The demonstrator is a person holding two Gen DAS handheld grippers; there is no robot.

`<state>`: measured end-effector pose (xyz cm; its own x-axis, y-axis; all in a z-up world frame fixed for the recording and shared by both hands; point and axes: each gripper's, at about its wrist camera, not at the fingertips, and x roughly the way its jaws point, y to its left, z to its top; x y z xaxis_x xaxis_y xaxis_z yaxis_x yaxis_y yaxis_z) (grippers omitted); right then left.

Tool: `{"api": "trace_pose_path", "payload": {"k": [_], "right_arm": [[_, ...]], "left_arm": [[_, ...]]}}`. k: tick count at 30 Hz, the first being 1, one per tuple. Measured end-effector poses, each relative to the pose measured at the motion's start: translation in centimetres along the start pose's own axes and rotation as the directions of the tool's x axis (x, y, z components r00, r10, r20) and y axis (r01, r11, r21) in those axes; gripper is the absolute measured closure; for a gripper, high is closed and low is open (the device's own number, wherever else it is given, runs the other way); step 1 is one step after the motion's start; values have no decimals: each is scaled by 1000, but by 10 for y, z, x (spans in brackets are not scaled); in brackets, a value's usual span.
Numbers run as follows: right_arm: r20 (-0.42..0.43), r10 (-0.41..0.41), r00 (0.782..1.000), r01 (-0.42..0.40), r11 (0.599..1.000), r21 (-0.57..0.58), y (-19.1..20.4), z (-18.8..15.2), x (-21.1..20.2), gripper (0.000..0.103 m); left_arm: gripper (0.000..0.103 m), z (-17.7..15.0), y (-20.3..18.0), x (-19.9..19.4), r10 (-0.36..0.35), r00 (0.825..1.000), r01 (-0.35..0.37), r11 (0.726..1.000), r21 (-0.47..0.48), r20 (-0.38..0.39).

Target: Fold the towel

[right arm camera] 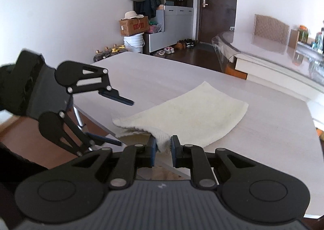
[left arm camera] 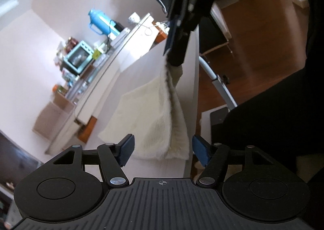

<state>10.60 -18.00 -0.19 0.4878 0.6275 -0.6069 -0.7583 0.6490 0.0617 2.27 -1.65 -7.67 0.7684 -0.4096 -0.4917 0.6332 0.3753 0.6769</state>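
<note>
The right hand-held gripper (right arm camera: 163,147) pinches a near corner of the towel (right arm camera: 188,116) lying on the counter (right arm camera: 154,76), ready to fold, while the left hand-held gripper (right arm camera: 124,121) gapes empty beside it

Both tools are matte black: the left gripper (left arm camera: 163,150) and right gripper (right arm camera: 163,148) each have a ribbed dark-grey deck, two round black discs at the sides, and linked arms pinned with silver rivets. Their fingers (left arm camera: 127,149) end in dark blue pads. A small crosshair mark sits on the deck's front edge, and a black sleeve (left arm camera: 283,124) shows beside it.
</note>
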Motion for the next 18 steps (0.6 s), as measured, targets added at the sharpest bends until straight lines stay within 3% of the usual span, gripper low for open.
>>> {"api": "trace_pose_path", "payload": {"k": [3,4,5,12,15,18], "right_arm": [[-2,-2,1000,2,1000,-3,-2,2,-1,86],[-3,-3,1000,3,1000,-6,-2,3,-1,86],[-7,-7,1000,7,1000,-12,-3,2,-1,86],[-13,-34,999,33,996,-82,4,-6,3,81],[-7,-54,999,53,990,-131,9,-11,1,76],[2,-102,995,100,968,-229,20,-21,0,62]], "left_arm": [[61,-1,1,-1,-25,1000,25,1000,-13,-1],[80,-1,2,-1,-37,999,37,999,-21,-2],[86,-1,4,-2,-49,999,49,998,-33,-2],[93,-3,39,-7,-140,990,137,971,-198,3],[93,-2,57,-6,-168,986,167,946,-279,20],[93,1,71,-4,-179,983,180,930,-321,34]]}}
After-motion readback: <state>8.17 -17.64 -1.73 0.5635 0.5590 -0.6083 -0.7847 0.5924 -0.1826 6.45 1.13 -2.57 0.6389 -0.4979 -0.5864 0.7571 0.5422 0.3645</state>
